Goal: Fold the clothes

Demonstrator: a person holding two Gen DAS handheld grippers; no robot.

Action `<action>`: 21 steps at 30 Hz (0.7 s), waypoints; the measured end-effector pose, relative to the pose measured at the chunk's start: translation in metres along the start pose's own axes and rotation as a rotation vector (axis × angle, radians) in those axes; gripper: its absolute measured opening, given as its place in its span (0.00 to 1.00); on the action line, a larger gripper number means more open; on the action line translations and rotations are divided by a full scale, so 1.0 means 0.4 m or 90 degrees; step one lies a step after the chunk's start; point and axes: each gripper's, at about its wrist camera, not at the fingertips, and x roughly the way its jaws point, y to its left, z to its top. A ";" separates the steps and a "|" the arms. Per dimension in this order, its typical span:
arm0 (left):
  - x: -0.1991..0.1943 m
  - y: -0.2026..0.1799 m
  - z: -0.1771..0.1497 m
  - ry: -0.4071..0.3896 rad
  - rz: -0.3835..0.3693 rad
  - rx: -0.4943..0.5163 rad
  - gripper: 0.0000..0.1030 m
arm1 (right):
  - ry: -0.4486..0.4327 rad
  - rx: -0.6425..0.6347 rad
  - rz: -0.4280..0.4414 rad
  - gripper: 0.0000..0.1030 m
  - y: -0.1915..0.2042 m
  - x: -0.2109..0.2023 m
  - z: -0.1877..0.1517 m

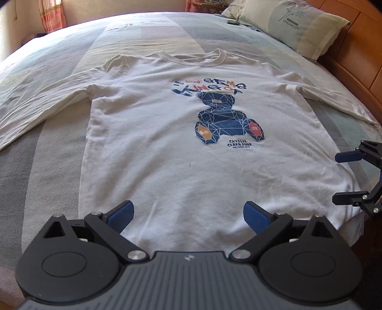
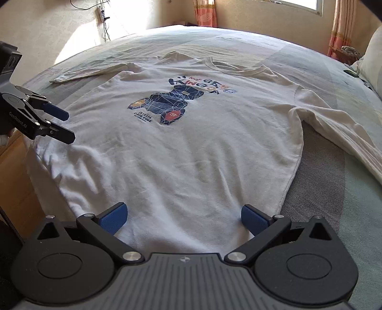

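A white long-sleeved shirt (image 1: 167, 147) with a blue bear print (image 1: 226, 121) lies flat and face up on the bed (image 1: 47, 147), sleeves spread to both sides. Its hem is nearest me, at the bed's edge. My left gripper (image 1: 188, 214) is open just above the hem, with nothing between its fingers. My right gripper (image 1: 341, 178) is open at the shirt's right hem corner. In the right wrist view the shirt (image 2: 191, 152) fills the middle. There the right gripper (image 2: 183, 214) stands open over the hem and the left gripper (image 2: 66, 126) is open at the left.
A pale pillow (image 1: 298, 26) lies at the far right by the wooden bed frame (image 1: 353, 76). A small dark object (image 1: 232, 22) rests near the pillow. Curtains (image 2: 205, 14) and a window are beyond the bed. Bare striped sheet (image 2: 322, 195) lies on both sides of the shirt.
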 end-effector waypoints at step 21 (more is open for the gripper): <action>0.172 0.191 0.391 -0.103 -0.097 0.056 0.95 | 0.060 0.082 -0.124 1.00 0.030 0.098 0.086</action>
